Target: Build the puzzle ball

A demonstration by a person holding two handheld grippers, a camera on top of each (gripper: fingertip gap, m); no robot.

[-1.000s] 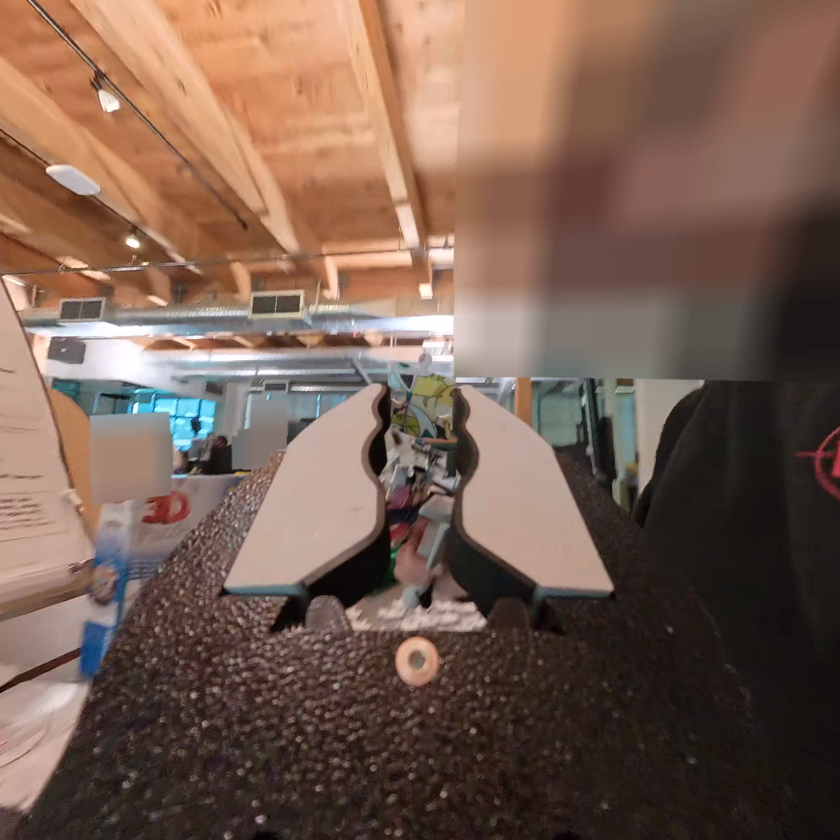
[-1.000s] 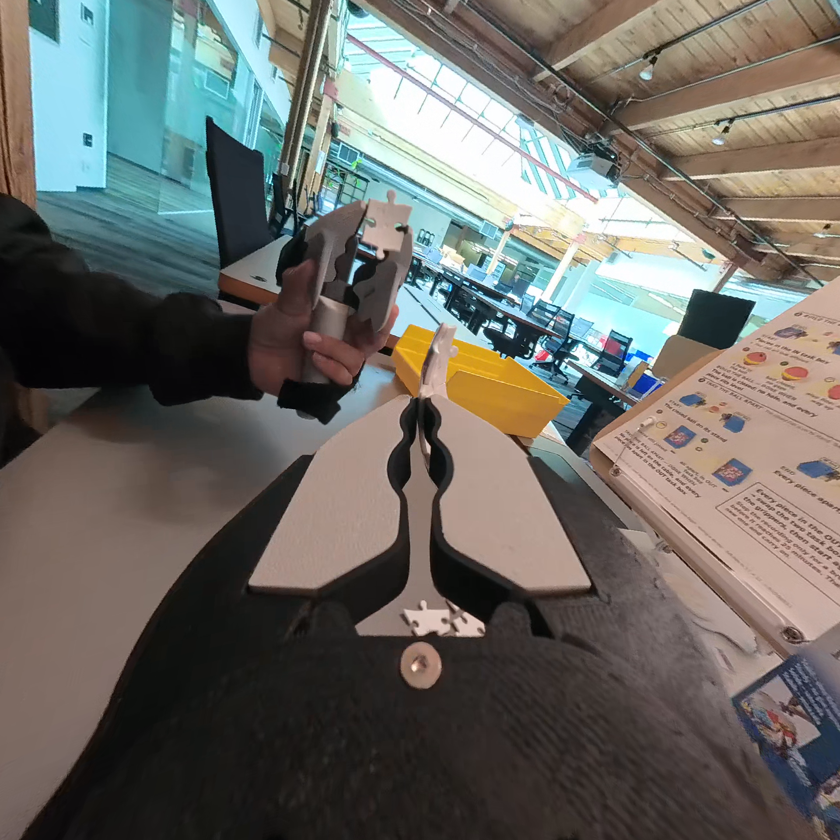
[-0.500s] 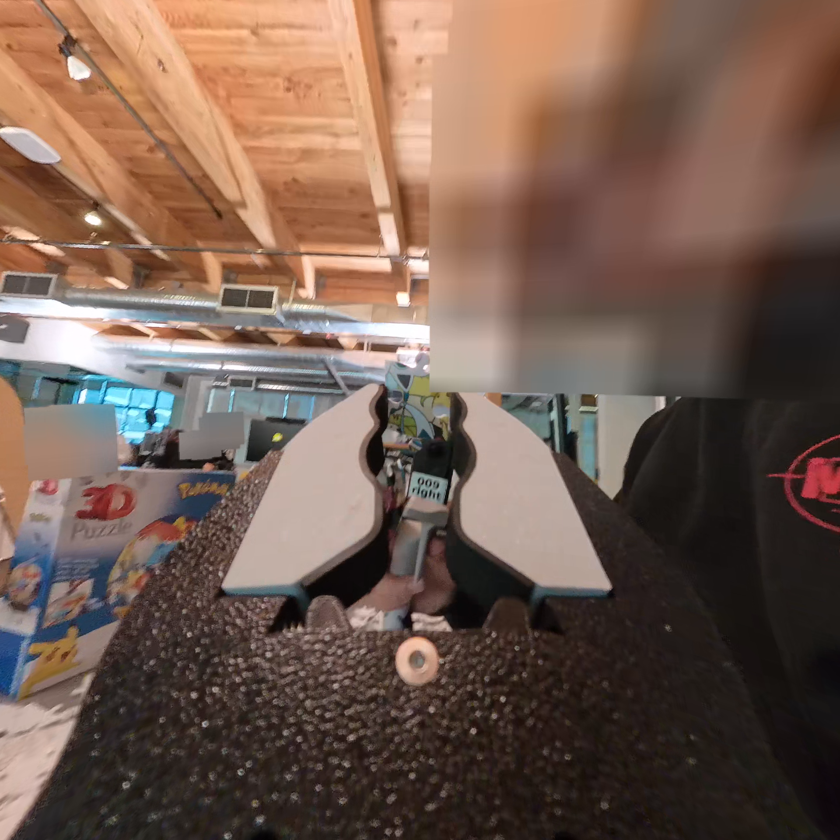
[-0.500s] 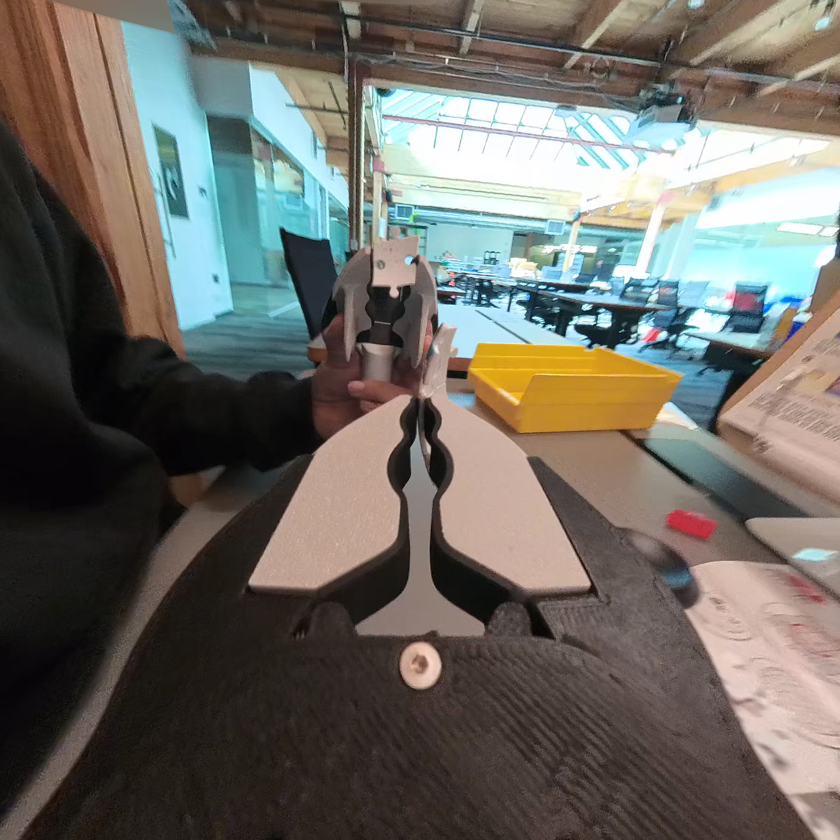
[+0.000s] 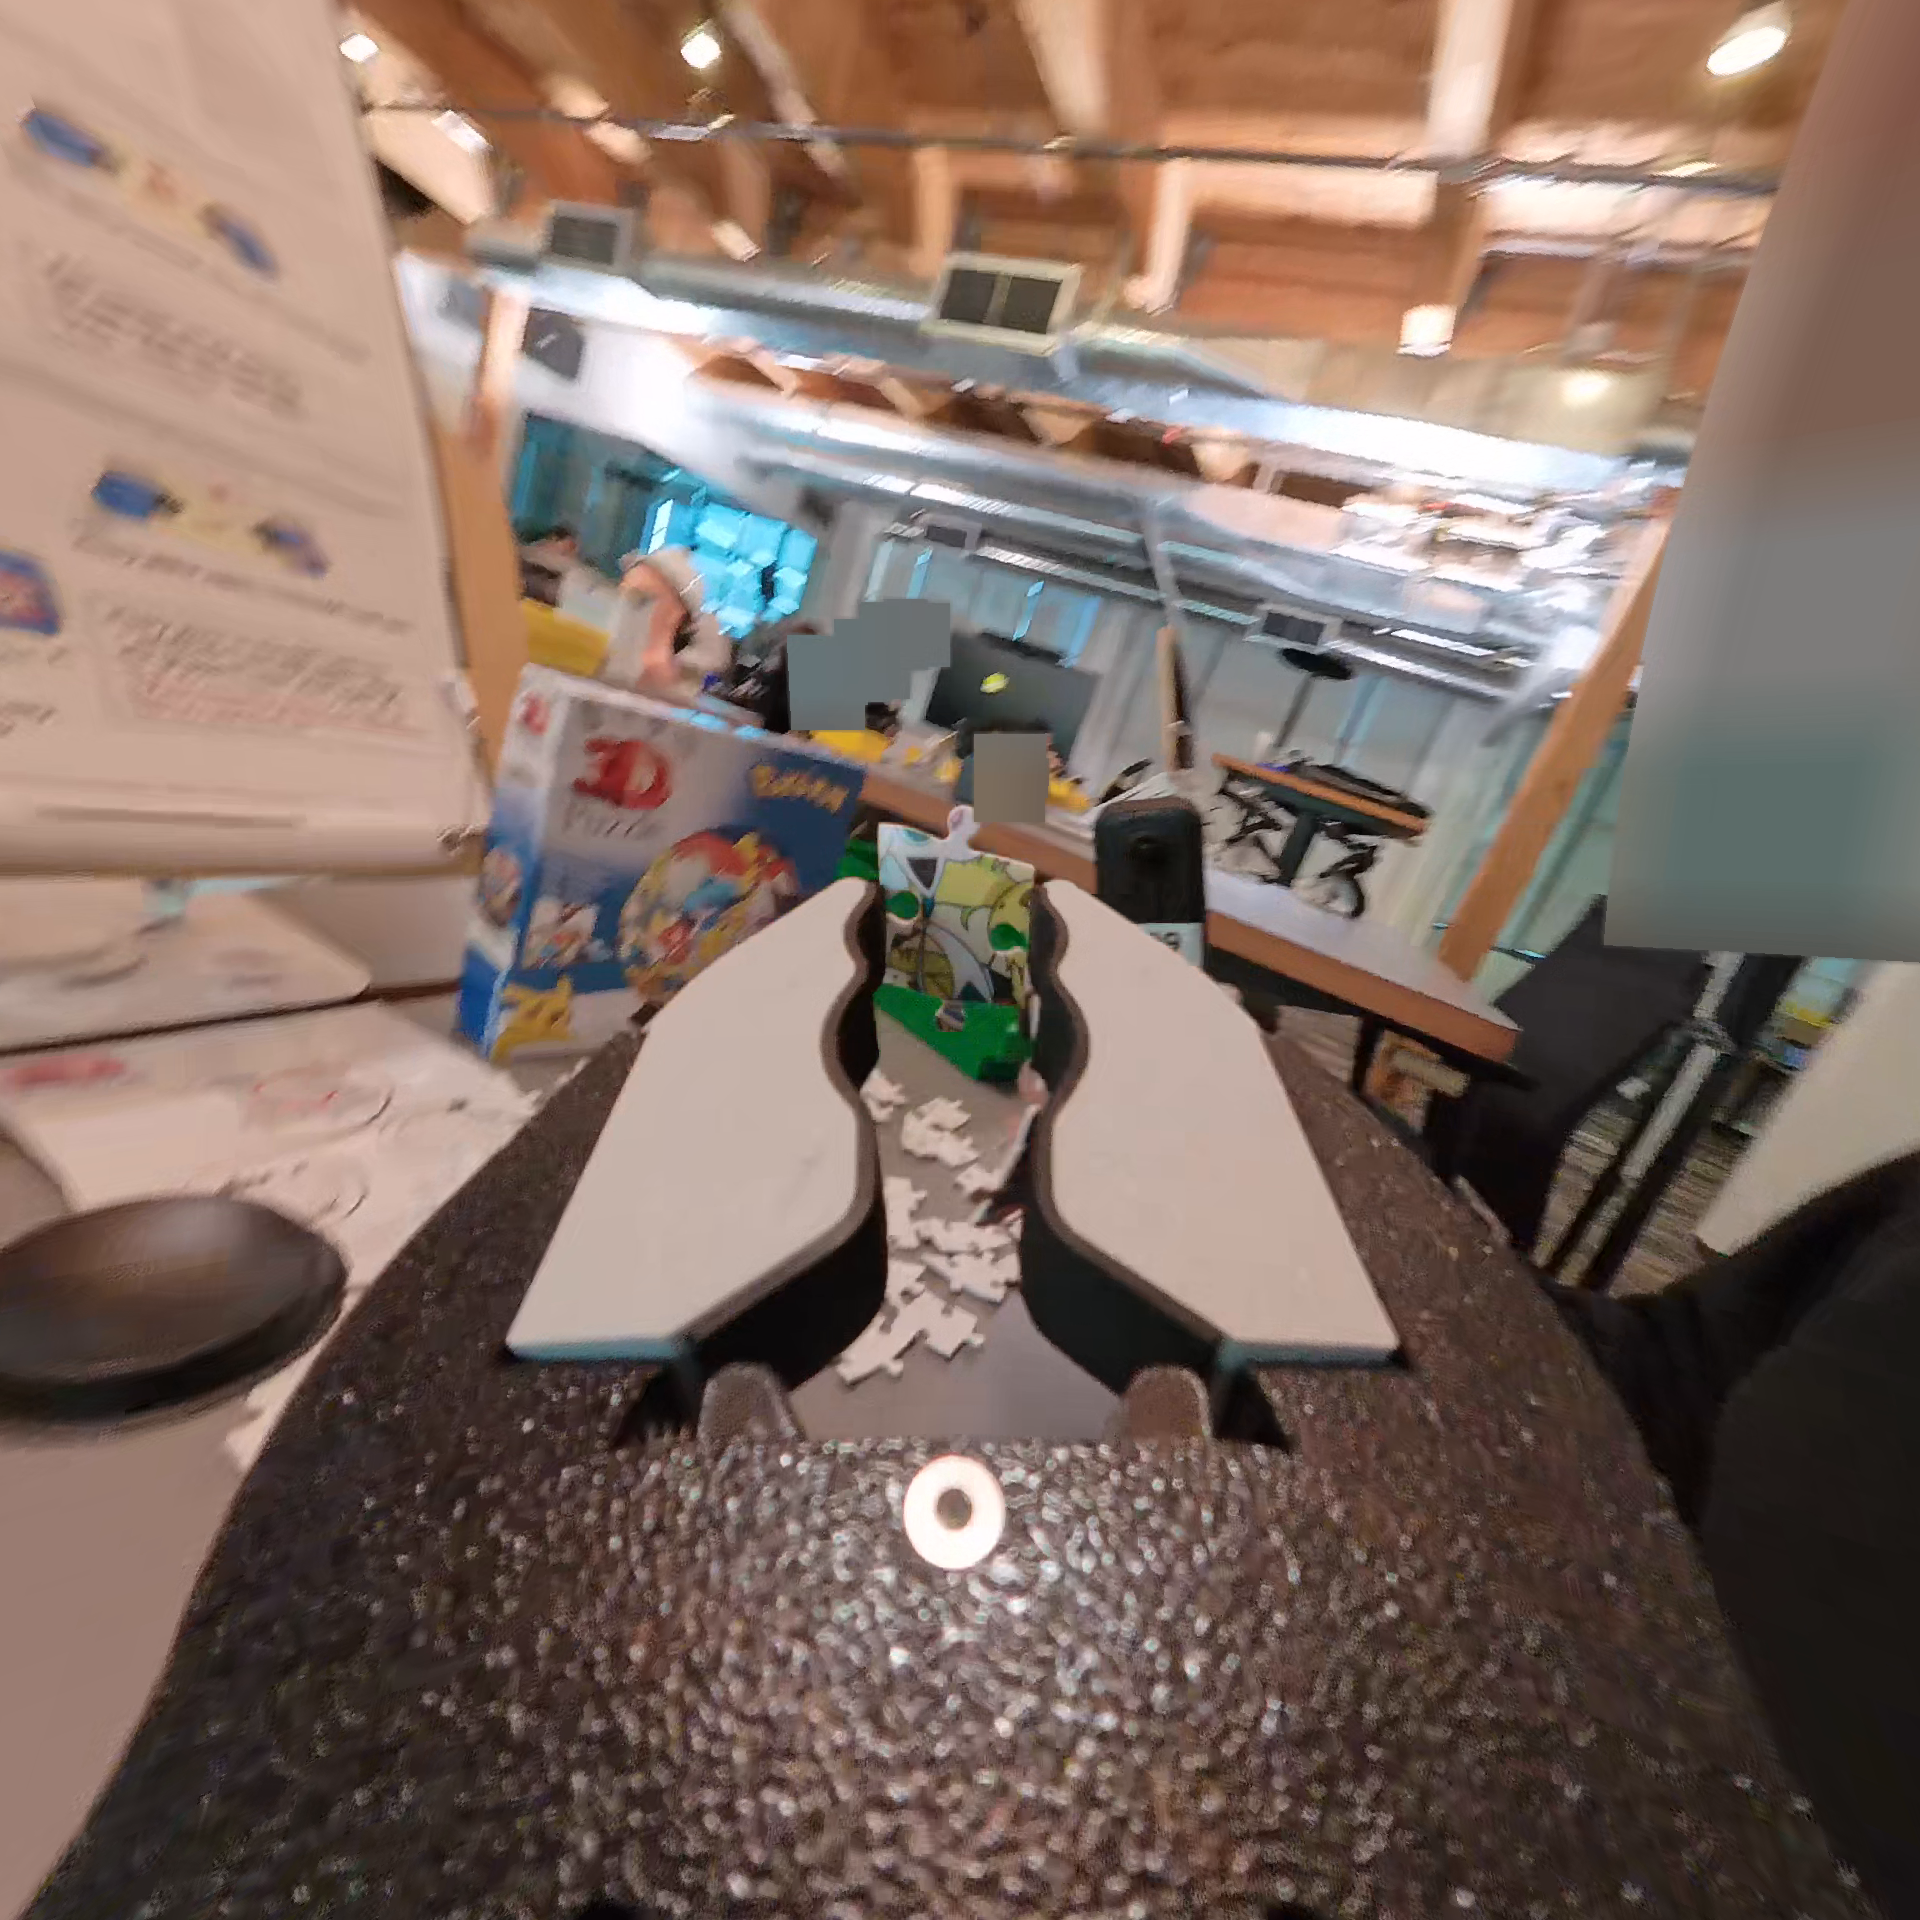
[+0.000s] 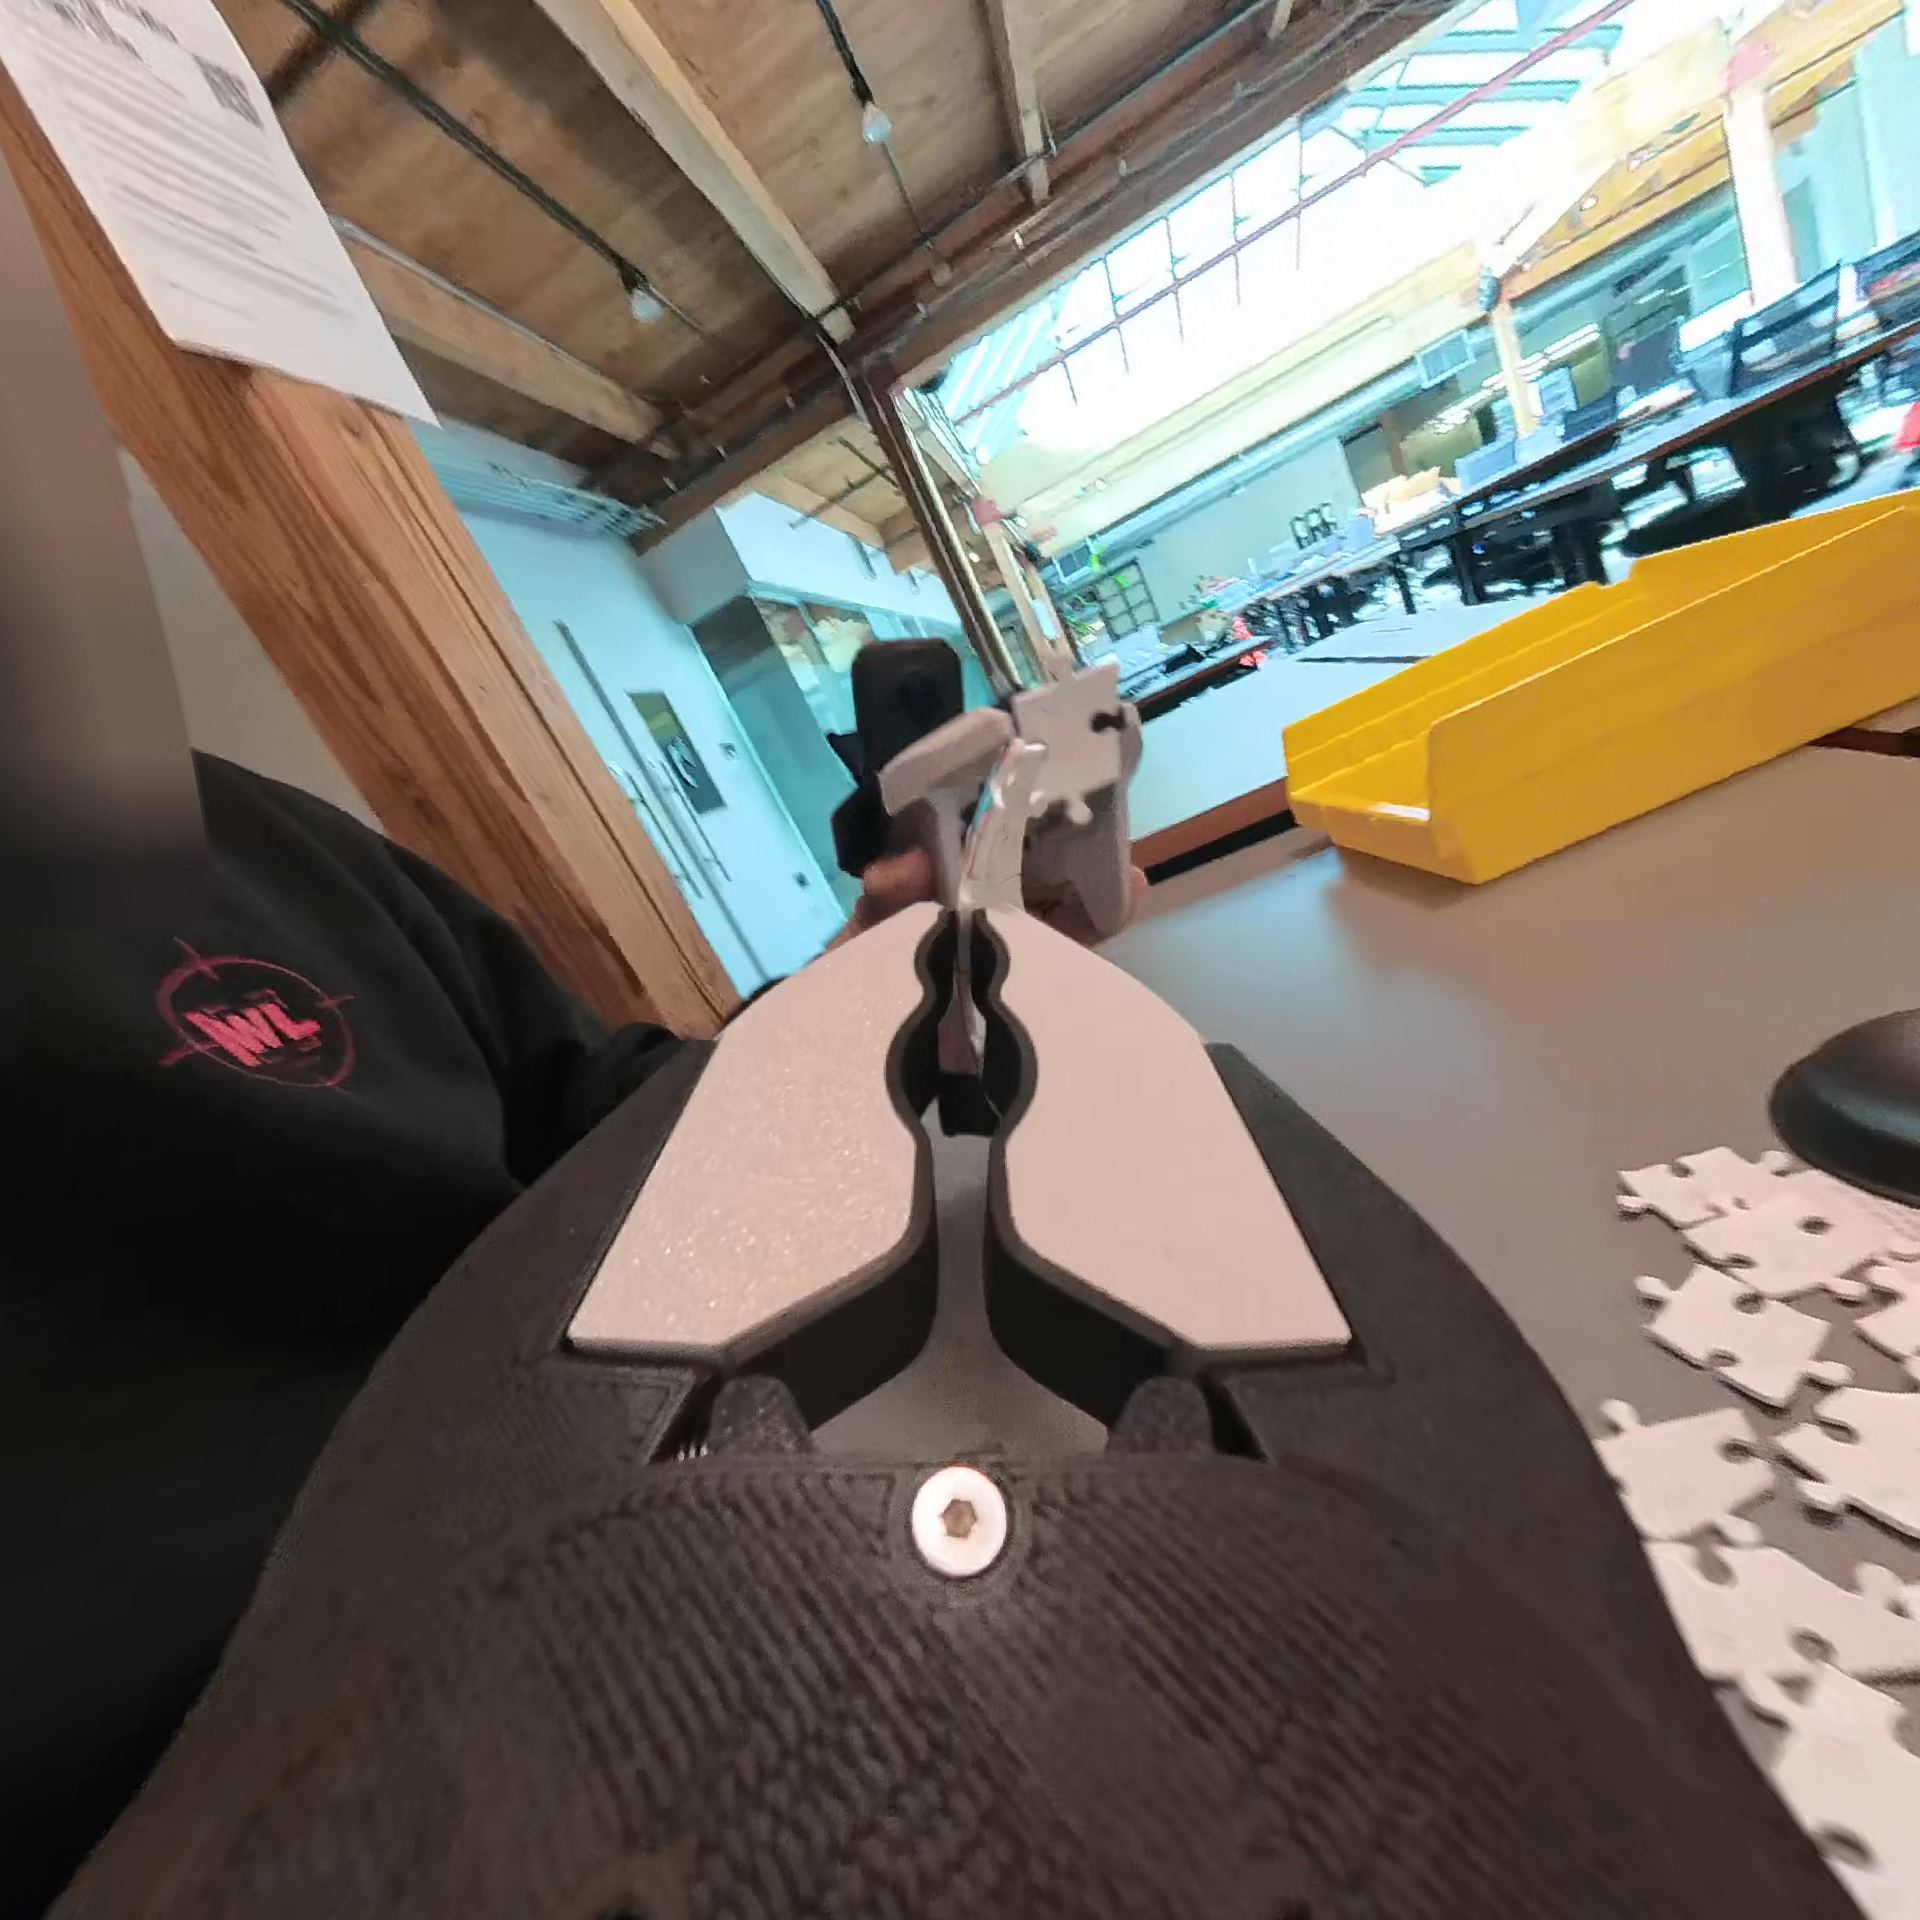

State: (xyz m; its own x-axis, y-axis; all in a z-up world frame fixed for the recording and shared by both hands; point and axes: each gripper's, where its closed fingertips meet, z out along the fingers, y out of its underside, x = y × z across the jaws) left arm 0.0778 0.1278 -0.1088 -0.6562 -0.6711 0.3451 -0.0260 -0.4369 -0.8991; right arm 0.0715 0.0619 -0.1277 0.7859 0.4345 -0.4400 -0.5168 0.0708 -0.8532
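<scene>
Left claw (image 5: 956,925) pinches piece (image 5: 951,914) by its edges | right claw (image 6: 966,935) pinches thin piece (image 6: 992,831) edge-on, just beside | risk: misaligned tabs, piece twists loose onto far pile (image 5: 935,1247)

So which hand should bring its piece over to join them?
Probably the right. Its gripper pinches a thin piece edge-on, nearly touching the broad piece that the left gripper holds up facing it.
</scene>
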